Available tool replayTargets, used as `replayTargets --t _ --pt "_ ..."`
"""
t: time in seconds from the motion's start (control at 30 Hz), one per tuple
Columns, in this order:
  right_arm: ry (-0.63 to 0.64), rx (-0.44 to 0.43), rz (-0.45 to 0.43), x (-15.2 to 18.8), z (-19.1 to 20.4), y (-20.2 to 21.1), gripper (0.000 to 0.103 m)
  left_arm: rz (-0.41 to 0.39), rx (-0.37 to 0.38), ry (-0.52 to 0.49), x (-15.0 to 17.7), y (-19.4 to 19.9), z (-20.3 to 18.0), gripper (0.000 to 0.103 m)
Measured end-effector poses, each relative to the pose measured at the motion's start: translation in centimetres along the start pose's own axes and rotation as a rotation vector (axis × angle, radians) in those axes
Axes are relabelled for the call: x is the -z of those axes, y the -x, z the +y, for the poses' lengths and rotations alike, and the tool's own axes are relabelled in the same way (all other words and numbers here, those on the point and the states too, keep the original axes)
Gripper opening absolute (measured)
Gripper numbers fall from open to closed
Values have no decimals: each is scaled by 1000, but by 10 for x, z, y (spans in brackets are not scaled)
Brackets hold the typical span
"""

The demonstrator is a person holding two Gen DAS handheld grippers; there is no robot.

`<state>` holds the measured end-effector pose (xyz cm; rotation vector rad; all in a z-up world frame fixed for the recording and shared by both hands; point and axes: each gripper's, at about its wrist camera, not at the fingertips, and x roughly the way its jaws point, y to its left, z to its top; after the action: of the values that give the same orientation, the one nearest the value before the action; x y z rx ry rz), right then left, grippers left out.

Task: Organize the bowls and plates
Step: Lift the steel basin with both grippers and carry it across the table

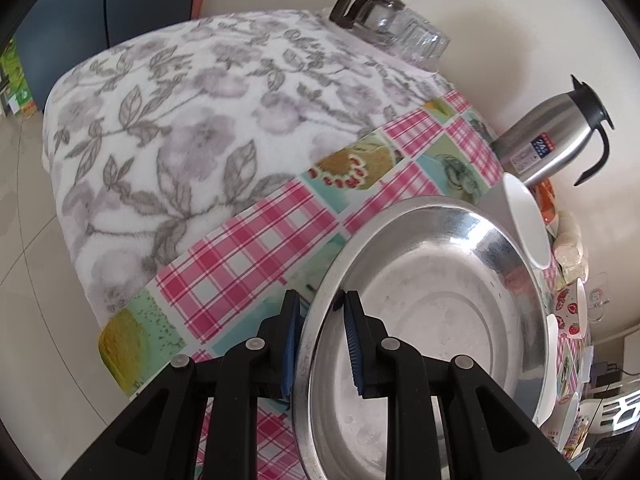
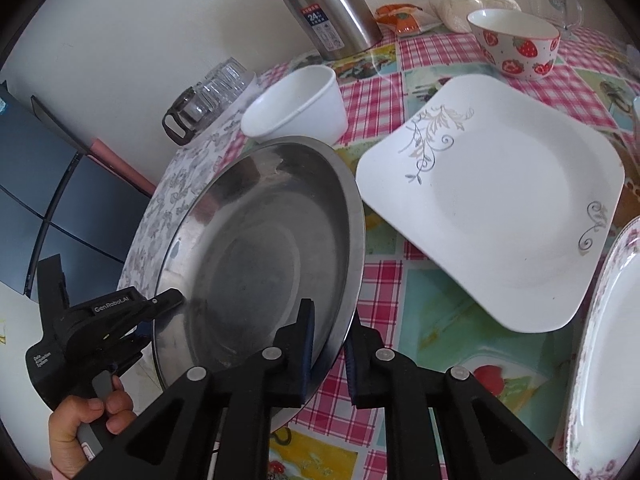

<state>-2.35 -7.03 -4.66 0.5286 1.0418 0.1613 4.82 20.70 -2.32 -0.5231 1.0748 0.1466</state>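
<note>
A round steel plate [image 1: 432, 312] is held tilted above the table by both grippers. My left gripper [image 1: 322, 332] is shut on its left rim, one finger inside and one outside. My right gripper [image 2: 328, 344] is shut on its right rim [image 2: 348, 280]. The left gripper also shows in the right wrist view [image 2: 160, 308], clamped on the far rim. A square white plate [image 2: 496, 204] with grey scrollwork lies to the right. A plain white bowl [image 2: 300, 108] sits behind the steel plate. A strawberry bowl [image 2: 516, 44] stands at the back right. A floral-rimmed plate [image 2: 608, 360] is at the right edge.
A steel thermos jug [image 2: 332, 12] stands at the back by the wall. A glass jar [image 2: 208, 96] lies on its side on a floral cloth [image 1: 180, 120]. Food packets [image 2: 404, 16] lie behind the strawberry bowl. The table has a pink checked cover [image 2: 384, 304].
</note>
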Motion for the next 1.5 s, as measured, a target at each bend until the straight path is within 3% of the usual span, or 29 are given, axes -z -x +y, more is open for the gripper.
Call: replayTargets --t 0.7,1.2,1.5 --pt "59 -21 -112 -13 2 51 15 -119 114 -19 7 42 -27 23" --pt "-25 -22 -181 -27 -50 95 18 -125 250 -149 36 55 -93 23" --pt "-131 24 -193 -33 -102 109 18 -67 260 -268 62 41 -143 23"
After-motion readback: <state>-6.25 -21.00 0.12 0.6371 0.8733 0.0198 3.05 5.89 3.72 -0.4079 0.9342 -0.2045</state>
